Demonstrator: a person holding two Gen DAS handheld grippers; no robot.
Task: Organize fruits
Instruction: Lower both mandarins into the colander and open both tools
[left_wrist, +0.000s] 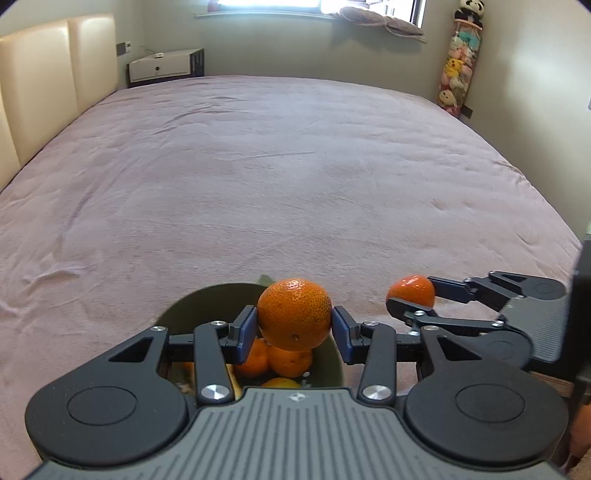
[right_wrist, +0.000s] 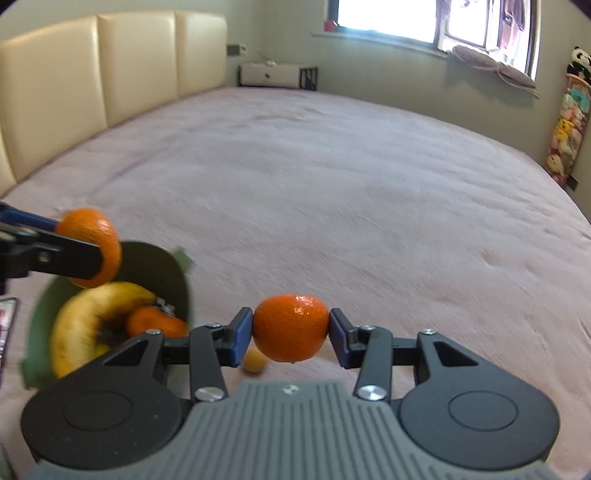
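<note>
Left wrist view: your left gripper (left_wrist: 294, 325) pinches an orange (left_wrist: 294, 314) over the bowl (left_wrist: 192, 306), your right gripper (right_wrist: 290, 330) clamps a mandarin (right_wrist: 290, 327) beside it above the bed (right_wrist: 369, 184) — release early and it rolls away.

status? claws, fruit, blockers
Left claw shut on tangerine above green bowl. Right claw shut on second tangerine, beside bowl. Nothing blocking.

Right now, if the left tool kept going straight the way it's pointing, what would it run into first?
Probably nothing soon. The left tool, shut on a mandarin, sits over the green bowl and points across the pink bedspread toward the far wall under the window. The bedspread looks closest, though depth is unclear.
</note>
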